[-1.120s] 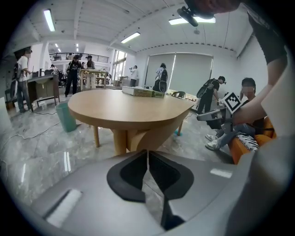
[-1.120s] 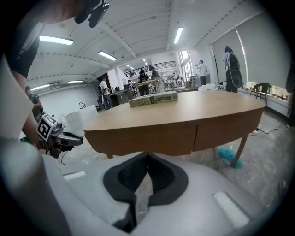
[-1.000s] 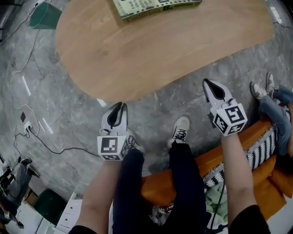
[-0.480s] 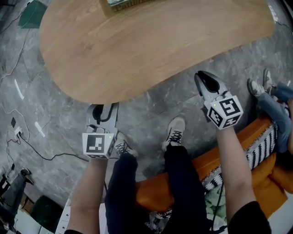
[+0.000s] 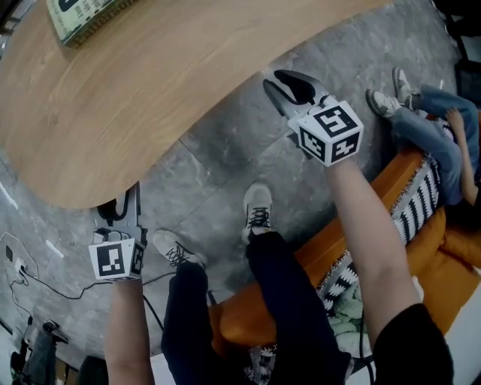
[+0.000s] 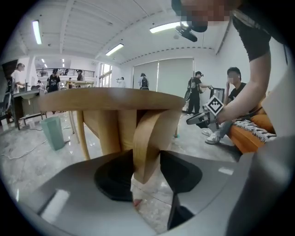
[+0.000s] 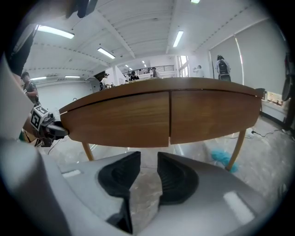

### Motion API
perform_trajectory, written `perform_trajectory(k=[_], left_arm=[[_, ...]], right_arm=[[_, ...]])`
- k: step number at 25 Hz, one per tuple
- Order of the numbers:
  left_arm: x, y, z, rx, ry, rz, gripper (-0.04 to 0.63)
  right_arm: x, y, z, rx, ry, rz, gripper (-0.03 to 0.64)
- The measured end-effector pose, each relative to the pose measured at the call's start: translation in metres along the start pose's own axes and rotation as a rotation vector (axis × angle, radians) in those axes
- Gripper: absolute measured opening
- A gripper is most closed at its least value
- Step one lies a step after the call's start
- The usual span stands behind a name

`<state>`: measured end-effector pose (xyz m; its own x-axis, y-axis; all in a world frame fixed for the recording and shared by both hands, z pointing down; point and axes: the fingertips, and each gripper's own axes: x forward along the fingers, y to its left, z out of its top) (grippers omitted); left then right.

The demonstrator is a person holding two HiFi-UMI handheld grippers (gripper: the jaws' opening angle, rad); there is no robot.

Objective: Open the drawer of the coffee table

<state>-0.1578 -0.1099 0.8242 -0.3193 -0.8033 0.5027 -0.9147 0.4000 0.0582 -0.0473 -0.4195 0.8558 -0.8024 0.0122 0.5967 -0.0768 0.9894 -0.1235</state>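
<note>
The left gripper [image 6: 146, 161] has its jaws spread wide, having just been opening, and grips nothing. A curved light-brown wooden table leg [image 6: 150, 133] stands in the gap between them, and the pads seem clear of it, though the wide-angle view makes that hard to judge. White wrapping [image 6: 140, 190] binds the foot of the leg at lower centre. The right gripper [image 7: 148, 161] has its jaws partly apart, also just opening, with only the grey marbled stone floor [image 5: 218, 180] showing between them.

Across the middle of the right gripper view, straight ahead of those jaws and apart from them, runs the brown wooden drawer front [image 7: 133, 120]. It is shut under the rim and meets a second panel at a vertical seam. In the head view the oval light-brown wooden coffee table [image 5: 150, 83] fills the upper left, with a green-and-white printed book [image 5: 79, 15] on it at the top edge. The left gripper sits at the table's lower edge and the right one at its right edge. An orange sofa [image 5: 248, 319] lies at lower right
</note>
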Motion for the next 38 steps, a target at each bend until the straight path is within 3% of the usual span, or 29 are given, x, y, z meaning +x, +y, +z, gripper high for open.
perform_trajectory(k=[8, 23, 32, 35, 38], left_arm=[[-0.001, -0.006, -0.003, -0.032, -0.001, 0.012, 0.164], [-0.016, -0.032, -0.011, -0.010, 0.002, -0.082, 0.151], [-0.017, -0.037, -0.015, 0.007, 0.026, -0.114, 0.141], [-0.016, -0.037, -0.014, -0.021, 0.019, -0.100, 0.147], [-0.016, -0.037, -0.013, -0.040, 0.013, -0.087, 0.149]], right_arm=[[0.005, -0.025, -0.002, -0.031, 0.006, -0.005, 0.104], [0.016, -0.032, 0.004, -0.312, 0.109, 0.107, 0.169], [0.020, -0.021, 0.011, -0.672, 0.228, 0.241, 0.213], [0.023, -0.011, 0.008, -0.646, 0.246, 0.308, 0.213], [0.023, -0.007, 0.007, -0.579, 0.218, 0.303, 0.213]])
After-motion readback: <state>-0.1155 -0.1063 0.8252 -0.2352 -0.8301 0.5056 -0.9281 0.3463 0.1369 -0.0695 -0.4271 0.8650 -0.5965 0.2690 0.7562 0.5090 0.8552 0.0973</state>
